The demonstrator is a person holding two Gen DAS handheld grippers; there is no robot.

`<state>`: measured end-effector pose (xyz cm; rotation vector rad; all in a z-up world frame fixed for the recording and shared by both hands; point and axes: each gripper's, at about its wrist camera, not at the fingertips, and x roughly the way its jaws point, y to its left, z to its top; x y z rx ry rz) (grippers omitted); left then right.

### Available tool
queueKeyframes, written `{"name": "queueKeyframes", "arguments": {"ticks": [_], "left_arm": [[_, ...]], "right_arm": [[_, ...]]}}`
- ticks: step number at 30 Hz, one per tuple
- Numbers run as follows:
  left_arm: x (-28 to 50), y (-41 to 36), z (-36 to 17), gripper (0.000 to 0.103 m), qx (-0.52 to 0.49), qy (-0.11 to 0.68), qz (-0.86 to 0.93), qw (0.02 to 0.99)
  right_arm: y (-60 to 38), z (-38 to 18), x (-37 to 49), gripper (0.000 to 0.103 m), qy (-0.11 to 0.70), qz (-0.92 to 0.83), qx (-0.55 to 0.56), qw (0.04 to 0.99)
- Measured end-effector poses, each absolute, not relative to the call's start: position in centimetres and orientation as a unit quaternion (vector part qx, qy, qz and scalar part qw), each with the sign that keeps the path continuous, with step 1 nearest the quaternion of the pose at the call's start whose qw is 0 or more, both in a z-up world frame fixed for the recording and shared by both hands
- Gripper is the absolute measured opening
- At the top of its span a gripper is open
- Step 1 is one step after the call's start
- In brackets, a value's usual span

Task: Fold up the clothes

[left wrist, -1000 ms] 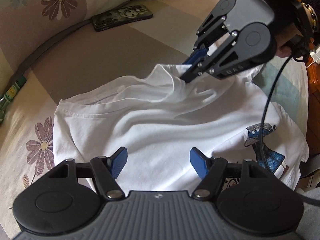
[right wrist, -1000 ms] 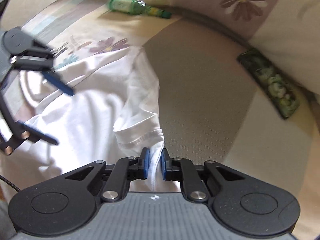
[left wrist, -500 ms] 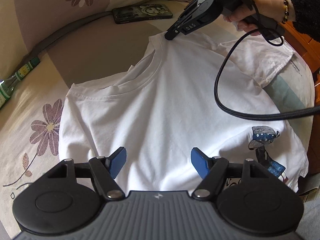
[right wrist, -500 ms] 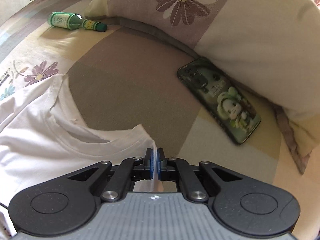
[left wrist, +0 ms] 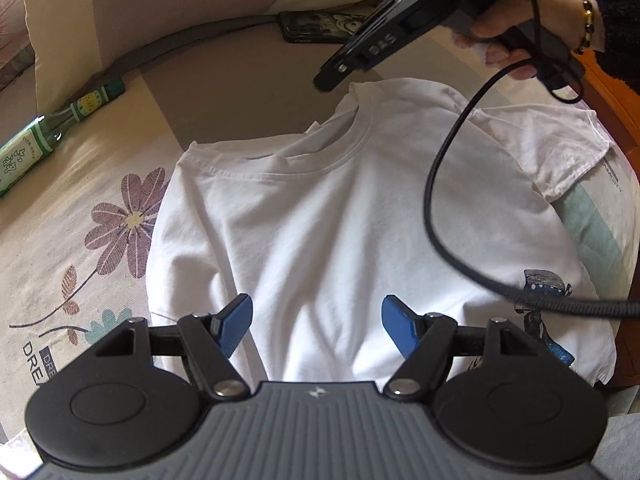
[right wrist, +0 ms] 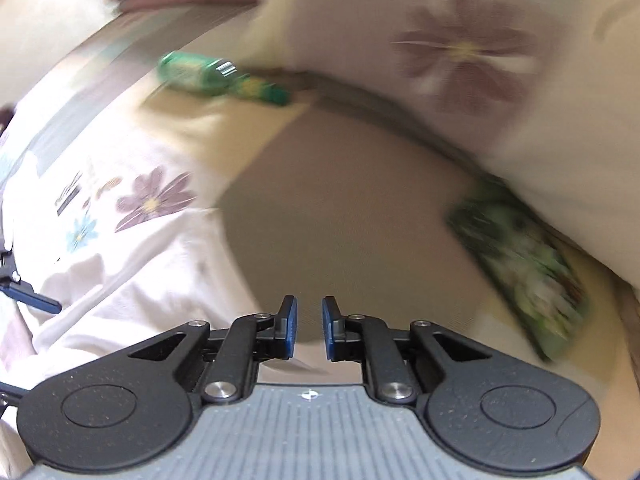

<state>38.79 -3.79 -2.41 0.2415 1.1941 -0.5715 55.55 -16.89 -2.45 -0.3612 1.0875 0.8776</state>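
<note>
Left wrist view looks down the length of a white T-shirt (left wrist: pixel 340 216) spread flat, neckline uppermost, on the flowered bedspread (left wrist: pixel 80 200). The left gripper (left wrist: pixel 316 322) hovers over the shirt's lower middle with its blue fingers wide apart and nothing between them. The shirt's long axis runs straight ahead of this tool, hem nearest, collar farthest. One short sleeve juts out ahead and to its right; whether the other is tucked under I cannot tell.

The right gripper (left wrist: pixel 326 80), held in a hand (left wrist: pixel 500 36), hangs just above the bedspread beside the far shoulder seam. In its own blurred view the right gripper's fingers (right wrist: pixel 289 330) show a narrow gap with no cloth in it, so it grips nothing; the shirt lies to its left and below.

So each arm has its own end: the right is nearer the collar and shoulder, the left nearer the hem. The shirt lying smooth and unfolded suits being laid out ready for folding.

A black cable (left wrist: pixel 436 184) loops across the right half of the shirt and could snag a fold there. A green bottle (left wrist: pixel 56 128) lies well off to the left, and a phone (left wrist: pixel 316 26) rests beyond the collar, against the pillow (left wrist: pixel 160 12); neither touches the shirt.
</note>
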Motion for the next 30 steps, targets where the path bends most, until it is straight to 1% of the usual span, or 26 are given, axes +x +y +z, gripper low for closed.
{"name": "queueKeyframes", "arguments": {"ticks": [3, 5, 6, 7, 9, 10, 11, 12, 13, 15, 16, 17, 18, 20, 22, 25, 27, 29, 30], "left_arm": [[38.7, -3.5, -2.7, 0.072, 0.107, 0.557, -0.268, 0.779], [38.7, -3.3, -3.1, 0.072, 0.106, 0.561, -0.267, 0.777], [38.6, -3.1, -3.3, 0.072, 0.105, 0.563, -0.267, 0.775], [38.6, -2.9, -3.5, 0.072, 0.104, 0.565, -0.265, 0.774], [38.5, -2.6, -3.9, 0.072, 0.102, 0.570, -0.262, 0.772], [38.6, -2.5, -4.0, 0.072, 0.102, 0.571, -0.262, 0.771], [38.6, -2.5, -4.1, 0.072, 0.101, 0.573, -0.261, 0.771], [38.6, -2.4, -4.2, 0.072, 0.100, 0.574, -0.261, 0.770], [38.7, -2.3, -4.2, 0.072, 0.098, 0.574, -0.262, 0.770], [38.9, -2.2, -4.0, 0.072, 0.096, 0.571, -0.266, 0.771], [39.1, -2.2, -4.0, 0.072, 0.096, 0.569, -0.266, 0.772], [39.4, -2.0, -3.9, 0.072, 0.096, 0.568, -0.265, 0.773], [39.6, -1.9, -3.9, 0.072, 0.096, 0.568, -0.263, 0.774], [40.3, -1.3, -3.8, 0.072, 0.096, 0.564, -0.260, 0.778], [41.3, -0.3, -3.8, 0.072, 0.094, 0.559, -0.258, 0.782], [42.8, 1.1, -3.7, 0.071, 0.092, 0.550, -0.255, 0.790], [43.8, 2.1, -3.6, 0.068, 0.091, 0.544, -0.253, 0.794], [44.8, 3.0, -3.6, 0.067, 0.089, 0.539, -0.252, 0.799], [45.3, 3.5, -3.6, 0.064, 0.088, 0.536, -0.251, 0.801]], "right_arm": [[-14.4, -4.2, 54.9, 0.017, 0.504, 0.431, -0.174, 0.729], [-13.7, -4.6, 53.9, 0.023, 0.492, 0.437, -0.193, 0.728], [-13.4, -4.8, 53.5, 0.030, 0.485, 0.441, -0.203, 0.728], [-13.2, -4.9, 53.0, 0.032, 0.478, 0.444, -0.213, 0.728], [-13.0, -4.8, 52.2, 0.032, 0.464, 0.448, -0.233, 0.728], [-12.8, -4.7, 52.0, 0.028, 0.461, 0.448, -0.242, 0.727], [-12.6, -4.6, 51.9, 0.022, 0.457, 0.447, -0.252, 0.727], [-12.4, -4.5, 51.9, 0.012, 0.452, 0.446, -0.262, 0.727], [-12.2, -4.2, 52.0, 0.009, 0.443, 0.442, -0.270, 0.732], [-11.7, -3.6, 52.3, 0.009, 0.420, 0.433, -0.283, 0.746], [-11.4, -3.4, 52.5, 0.006, 0.415, 0.428, -0.282, 0.752], [-11.2, -3.3, 53.1, 0.002, 0.420, 0.425, -0.273, 0.754], [-11.1, -3.2, 53.8, 0.001, 0.429, 0.423, -0.261, 0.754], [-10.9, -3.2, 55.0, 0.002, 0.444, 0.420, -0.239, 0.755], [-11.7, -3.0, 55.3, 0.012, 0.449, 0.420, -0.214, 0.759], [-15.1, -2.1, 55.4, 0.020, 0.460, 0.404, -0.166, 0.773], [-18.0, -1.6, 55.7, 0.025, 0.477, 0.385, -0.134, 0.779], [-20.9, -1.4, 56.0, 0.026, 0.496, 0.365, -0.108, 0.781], [-22.3, -1.4, 56.2, 0.026, 0.506, 0.354, -0.102, 0.780]]}}
